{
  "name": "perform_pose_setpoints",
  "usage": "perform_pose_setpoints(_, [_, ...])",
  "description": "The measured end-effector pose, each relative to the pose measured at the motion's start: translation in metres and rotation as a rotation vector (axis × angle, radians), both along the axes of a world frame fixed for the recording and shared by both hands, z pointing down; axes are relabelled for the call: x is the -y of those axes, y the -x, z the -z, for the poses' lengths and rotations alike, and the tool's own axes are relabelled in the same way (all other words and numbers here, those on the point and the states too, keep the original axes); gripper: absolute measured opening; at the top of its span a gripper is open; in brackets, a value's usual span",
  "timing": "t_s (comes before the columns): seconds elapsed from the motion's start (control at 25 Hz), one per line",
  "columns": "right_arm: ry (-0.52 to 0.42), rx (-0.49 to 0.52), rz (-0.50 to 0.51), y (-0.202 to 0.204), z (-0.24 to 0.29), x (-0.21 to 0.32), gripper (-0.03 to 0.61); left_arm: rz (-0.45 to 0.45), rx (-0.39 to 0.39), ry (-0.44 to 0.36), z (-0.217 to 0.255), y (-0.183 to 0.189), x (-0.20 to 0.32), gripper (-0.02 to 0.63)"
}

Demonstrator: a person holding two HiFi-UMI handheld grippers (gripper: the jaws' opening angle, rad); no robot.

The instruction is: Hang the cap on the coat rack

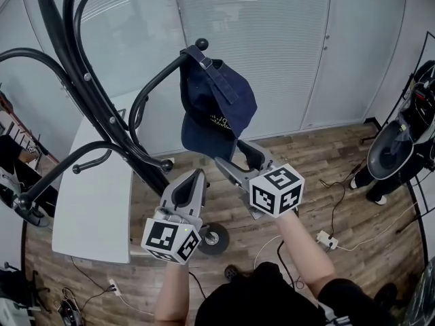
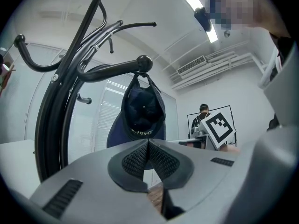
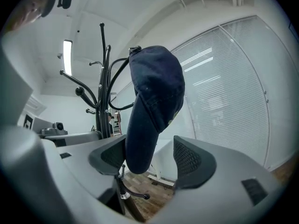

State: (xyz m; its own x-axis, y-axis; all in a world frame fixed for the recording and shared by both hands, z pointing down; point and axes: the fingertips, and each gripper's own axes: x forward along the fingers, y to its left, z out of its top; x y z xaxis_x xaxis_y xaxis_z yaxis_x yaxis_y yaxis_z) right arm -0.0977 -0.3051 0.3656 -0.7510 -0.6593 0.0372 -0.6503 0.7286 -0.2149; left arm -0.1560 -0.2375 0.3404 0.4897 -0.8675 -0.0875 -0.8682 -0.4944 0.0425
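Note:
A dark navy cap (image 1: 217,107) hangs by its back strap from a ball-tipped hook (image 1: 201,44) of the black coat rack (image 1: 102,114). Its brim points down. My right gripper (image 1: 238,156) stands open just under the cap. In the right gripper view the brim (image 3: 138,143) hangs between the jaws of the right gripper (image 3: 152,155), close to the left pad and with a clear gap to the right pad. My left gripper (image 1: 197,175) is shut and empty, below and left of the cap. In the left gripper view the cap (image 2: 142,111) hangs beyond the left gripper (image 2: 148,143).
A white table (image 1: 95,202) stands at the left, behind the rack's curved arms. The rack's round base (image 1: 214,238) sits on the wooden floor below my grippers. Cables and a power strip (image 1: 325,238) lie at the right. A person (image 1: 401,148) stands at the far right. A glass wall with blinds is behind.

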Motion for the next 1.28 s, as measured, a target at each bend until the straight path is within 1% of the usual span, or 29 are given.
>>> perform_pose_setpoints(0.2, [-0.005, 0.003, 0.016, -0.005, 0.001, -0.007, 0.299, 0.018, 0.003, -0.004, 0.001, -0.005, -0.006, 0.015])
perform_pose_setpoints(0.44, [-0.023, 0.006, 0.063, -0.018, 0.005, -0.022, 0.299, 0.068, -0.004, -0.014, 0.004, -0.014, -0.018, 0.015])
perform_pose_setpoints(0.72, [-0.028, -0.001, 0.113, -0.024, 0.014, -0.048, 0.299, 0.117, 0.001, -0.022, 0.014, -0.025, -0.046, 0.015])
perform_pose_setpoints(0.88, [-0.022, -0.013, 0.139, -0.039, 0.009, -0.062, 0.299, 0.146, 0.0, -0.01, 0.012, -0.04, -0.06, 0.015])
perform_pose_setpoints(1.08, [-0.049, -0.029, 0.159, -0.059, 0.008, -0.088, 0.299, 0.178, 0.013, -0.003, 0.009, -0.061, -0.087, 0.015])
perform_pose_setpoints(1.2, [-0.068, -0.037, 0.172, -0.069, 0.007, -0.103, 0.285, 0.201, 0.016, -0.003, 0.008, -0.071, -0.101, 0.015])
perform_pose_setpoints(1.28, [-0.086, -0.046, 0.179, -0.077, 0.007, -0.115, 0.252, 0.219, 0.012, 0.0, 0.006, -0.077, -0.111, 0.015])
